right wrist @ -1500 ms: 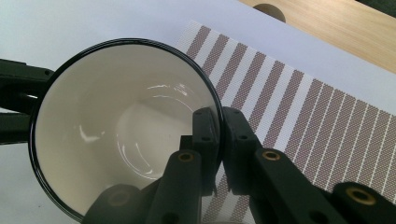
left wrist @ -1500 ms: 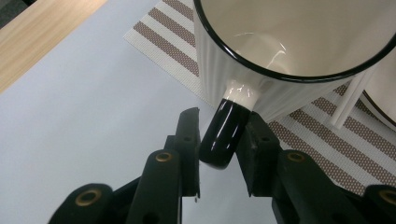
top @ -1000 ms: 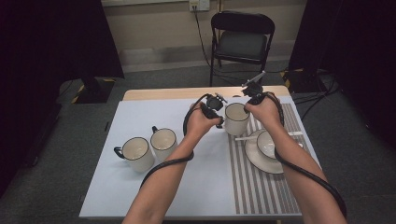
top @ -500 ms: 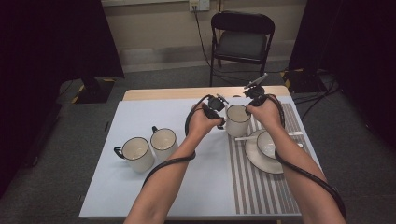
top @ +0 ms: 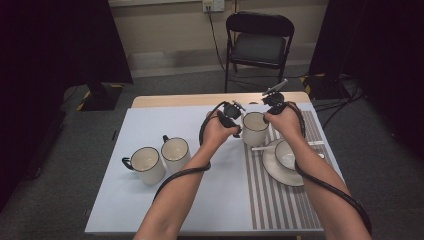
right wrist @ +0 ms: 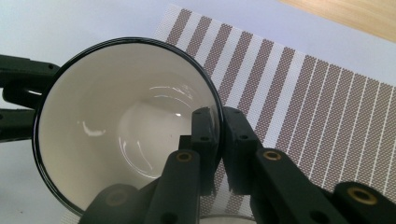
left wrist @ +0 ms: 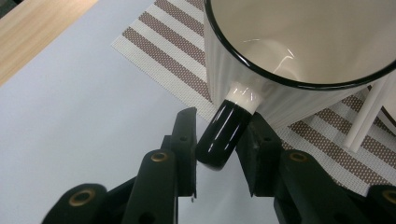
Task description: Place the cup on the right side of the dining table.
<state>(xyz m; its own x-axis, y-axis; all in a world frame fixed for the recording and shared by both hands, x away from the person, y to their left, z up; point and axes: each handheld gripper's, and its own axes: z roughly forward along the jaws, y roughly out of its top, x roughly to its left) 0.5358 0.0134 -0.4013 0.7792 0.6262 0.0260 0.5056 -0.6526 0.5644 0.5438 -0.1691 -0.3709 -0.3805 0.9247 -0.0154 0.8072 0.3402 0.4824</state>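
Observation:
A white mug point(top: 255, 127) with a black rim stands at the left edge of the striped placemat point(top: 280, 205). My left gripper point(top: 235, 117) comes at it from the left. In the left gripper view, the gripper point(left wrist: 220, 116) has its jaws closed on the mug's black handle point(left wrist: 224, 135), below the cup's body point(left wrist: 303, 42). My right gripper point(top: 270, 107) holds the mug from the far right side. In the right gripper view, the gripper point(right wrist: 217, 112) pinches the wall of the mug point(right wrist: 116, 130), one jaw inside and one outside.
Two more mugs point(top: 148, 164) point(top: 176, 150) stand at the left of the pale mat. A saucer point(top: 272, 170) with a cup point(top: 287, 154) and a white spoon point(top: 260, 148) lies on the placemat just in front of my right hand. A folding chair point(top: 260, 40) stands beyond the table.
Hardly anything differs: both hands and the mug stay at the same spot on the placemat's edge.

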